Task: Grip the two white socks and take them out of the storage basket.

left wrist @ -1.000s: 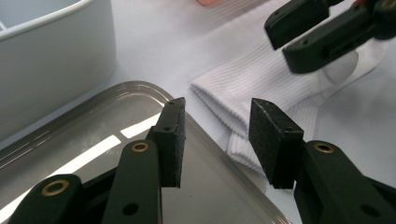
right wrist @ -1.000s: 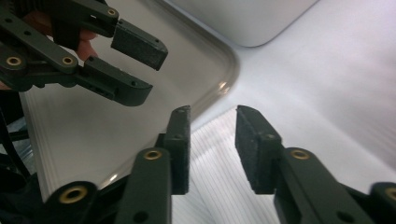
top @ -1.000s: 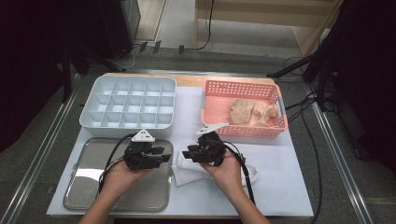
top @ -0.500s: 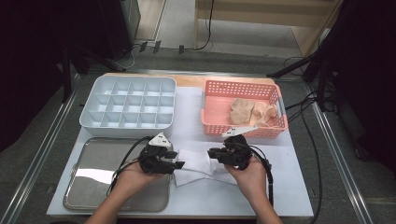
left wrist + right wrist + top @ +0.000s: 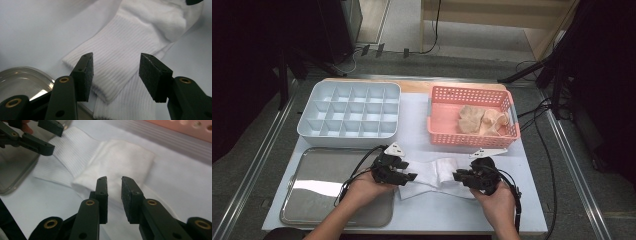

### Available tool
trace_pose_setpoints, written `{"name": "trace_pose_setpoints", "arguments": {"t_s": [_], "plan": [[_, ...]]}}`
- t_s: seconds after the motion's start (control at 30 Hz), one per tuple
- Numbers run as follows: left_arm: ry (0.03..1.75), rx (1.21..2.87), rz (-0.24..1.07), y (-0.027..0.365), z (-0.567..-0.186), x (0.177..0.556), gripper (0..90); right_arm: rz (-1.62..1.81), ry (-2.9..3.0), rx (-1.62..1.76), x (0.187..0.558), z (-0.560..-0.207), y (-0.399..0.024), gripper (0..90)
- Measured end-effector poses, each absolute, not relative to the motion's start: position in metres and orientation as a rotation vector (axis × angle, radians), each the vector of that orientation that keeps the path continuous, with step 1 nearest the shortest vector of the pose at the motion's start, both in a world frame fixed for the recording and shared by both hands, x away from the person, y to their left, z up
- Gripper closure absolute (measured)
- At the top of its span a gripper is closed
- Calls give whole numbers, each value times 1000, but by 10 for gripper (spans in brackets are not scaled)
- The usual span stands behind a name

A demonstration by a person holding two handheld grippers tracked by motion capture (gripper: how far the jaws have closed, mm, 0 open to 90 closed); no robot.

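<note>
White socks (image 5: 434, 175) lying folded on the table (image 5: 522, 210) between the left gripper (image 5: 412, 176), jaws just opening and released, and the right gripper (image 5: 457, 176), jaws narrowly parted, gripping nothing.

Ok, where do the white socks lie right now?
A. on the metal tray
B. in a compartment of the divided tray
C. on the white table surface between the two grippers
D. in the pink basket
C: in the high view the white socks lie flat on the table, between the left gripper and the right gripper, outside the pink basket and beside the metal tray.
</note>
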State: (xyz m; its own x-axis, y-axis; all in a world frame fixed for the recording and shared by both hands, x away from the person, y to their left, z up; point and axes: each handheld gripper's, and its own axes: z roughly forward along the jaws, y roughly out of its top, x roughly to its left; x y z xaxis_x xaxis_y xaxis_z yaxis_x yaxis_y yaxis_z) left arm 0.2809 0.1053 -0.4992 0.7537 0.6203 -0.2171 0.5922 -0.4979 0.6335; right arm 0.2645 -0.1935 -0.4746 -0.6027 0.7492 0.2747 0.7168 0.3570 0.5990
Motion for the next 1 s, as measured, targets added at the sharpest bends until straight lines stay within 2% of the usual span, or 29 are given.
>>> {"name": "trace_pose_setpoints", "arguments": {"t_s": [0.2, 0.23, 0.37, 0.47, 1.0], "plan": [[918, 2257, 44, 104, -505, 284, 466, 1034, 2524, 1391, 261, -484, -206, 645], [917, 2264, 49, 104, -506, 284, 467, 1028, 2525, 1399, 261, -485, -205, 655], [921, 2264, 47, 104, -507, 284, 473, 1063, 2554, 1384, 257, -481, -200, 820], [922, 2263, 47, 103, -507, 284, 477, 1054, 2604, 1351, 253, -481, -191, 884], [934, 2238, 30, 106, -507, 287, 488, 1014, 2703, 1259, 263, -499, -151, 888]]}}
